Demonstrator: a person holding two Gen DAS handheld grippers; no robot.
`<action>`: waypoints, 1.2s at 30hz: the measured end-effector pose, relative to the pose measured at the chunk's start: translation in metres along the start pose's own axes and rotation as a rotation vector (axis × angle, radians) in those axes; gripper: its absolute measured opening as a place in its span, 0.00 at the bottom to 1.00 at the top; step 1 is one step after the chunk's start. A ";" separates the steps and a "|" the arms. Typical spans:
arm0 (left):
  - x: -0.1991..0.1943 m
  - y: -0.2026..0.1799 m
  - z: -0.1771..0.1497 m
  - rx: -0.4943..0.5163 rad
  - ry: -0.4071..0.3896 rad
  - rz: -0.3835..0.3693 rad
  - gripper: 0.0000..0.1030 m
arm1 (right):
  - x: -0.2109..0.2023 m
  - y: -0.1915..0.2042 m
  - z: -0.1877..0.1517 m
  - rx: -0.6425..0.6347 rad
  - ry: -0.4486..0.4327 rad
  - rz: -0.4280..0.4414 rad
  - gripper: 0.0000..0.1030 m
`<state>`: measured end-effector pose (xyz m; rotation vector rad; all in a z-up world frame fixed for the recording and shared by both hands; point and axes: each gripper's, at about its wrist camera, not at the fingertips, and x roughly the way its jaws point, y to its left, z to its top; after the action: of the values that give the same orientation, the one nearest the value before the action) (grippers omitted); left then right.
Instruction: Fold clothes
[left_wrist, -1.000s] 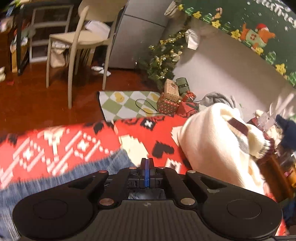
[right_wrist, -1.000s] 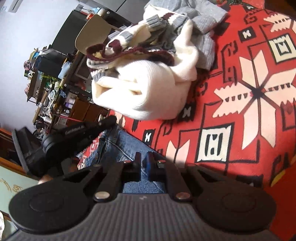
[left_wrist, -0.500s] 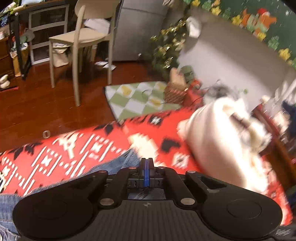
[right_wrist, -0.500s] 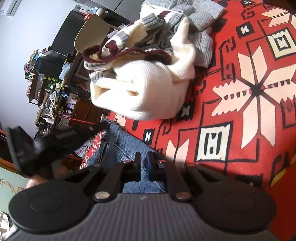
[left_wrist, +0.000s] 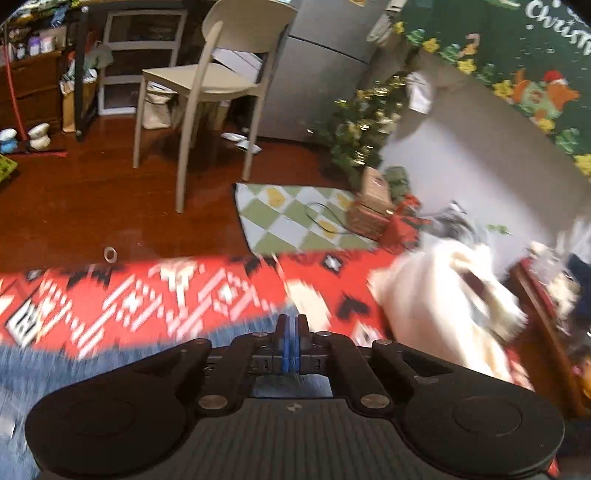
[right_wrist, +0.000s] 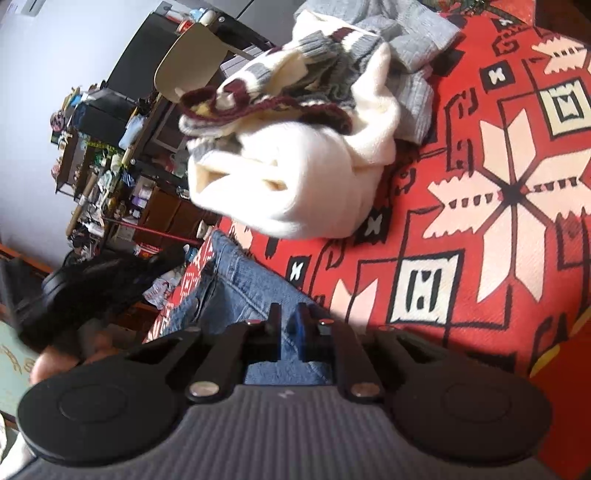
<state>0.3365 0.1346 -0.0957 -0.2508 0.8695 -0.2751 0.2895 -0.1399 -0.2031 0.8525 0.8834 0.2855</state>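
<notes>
Jeans (right_wrist: 236, 284), one pair, pinched by both clenched grippers, left (left_wrist: 289, 345) and right (right_wrist: 286, 332); one cream sweater (right_wrist: 303, 177) nearby.

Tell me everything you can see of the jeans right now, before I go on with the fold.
The jeans are mid-blue washed denim, lying on the red patterned blanket with stitched seams and a pocket edge showing. In the right wrist view they run from beside the cream sweater down under the right tongs, whose fingers sit nearly closed over the cloth; an actual pinch cannot be confirmed. In the left wrist view the denim is motion-blurred, reaching up to the shut left tongs. Their full outline is hidden.
</notes>
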 end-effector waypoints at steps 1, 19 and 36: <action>-0.007 0.000 -0.007 -0.007 0.001 -0.007 0.05 | -0.002 0.004 -0.002 -0.017 0.000 -0.005 0.10; -0.132 -0.017 -0.218 -0.110 0.097 -0.159 0.05 | -0.065 0.082 -0.106 -0.458 0.274 -0.057 0.10; -0.157 -0.015 -0.268 -0.108 0.036 -0.146 0.05 | -0.118 0.055 -0.145 -0.359 0.330 -0.167 0.00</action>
<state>0.0294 0.1456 -0.1450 -0.4119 0.9041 -0.3701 0.1097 -0.0912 -0.1450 0.3997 1.1615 0.4311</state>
